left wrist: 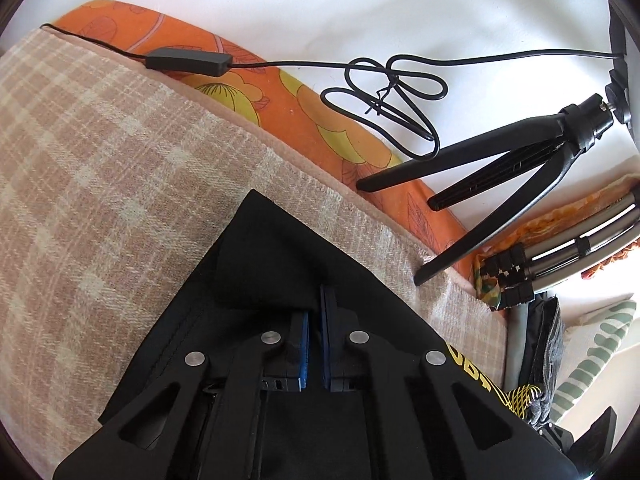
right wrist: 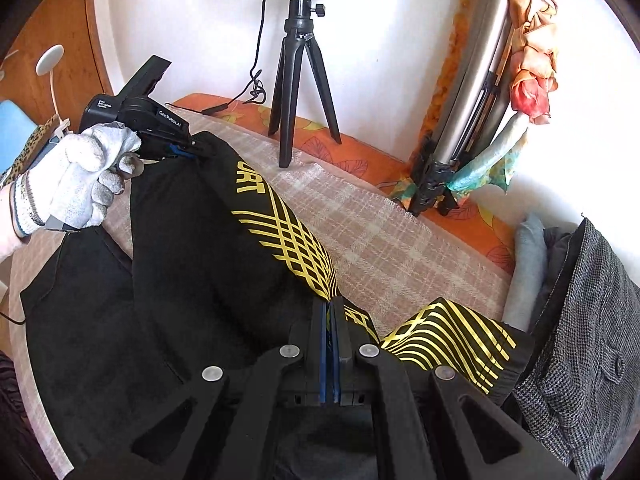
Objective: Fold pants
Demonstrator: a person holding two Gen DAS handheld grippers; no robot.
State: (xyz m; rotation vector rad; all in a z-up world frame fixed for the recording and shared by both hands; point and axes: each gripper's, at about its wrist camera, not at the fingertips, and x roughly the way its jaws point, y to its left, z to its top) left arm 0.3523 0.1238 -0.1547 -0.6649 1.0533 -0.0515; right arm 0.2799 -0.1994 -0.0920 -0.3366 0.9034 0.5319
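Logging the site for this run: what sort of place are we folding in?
Likely a bedroom at home: a plaid blanket over an orange floral sheet, clothes piled beside it, and a ring-light tripod by the wall.

A beige plaid blanket [left wrist: 120,168] covers most of the left half of the left wrist view; beyond its hem lies an orange floral sheet [left wrist: 280,96], running towards the upper left against a white wall [left wrist: 320,4]; a thin black cable [left wrist: 392,92] with an inline switch box [left wrist: 188,62] crosses the top, looped and tied near the centre; a small black tripod [left wrist: 520,168] stands at the right, feet on the sheet and blanket; in the right wrist view a silver tripod [right wrist: 468,92] leans at upper right, draped with a peach floral cloth [right wrist: 532,52]; a grey tweed garment [right wrist: 588,332] lies at lower right.
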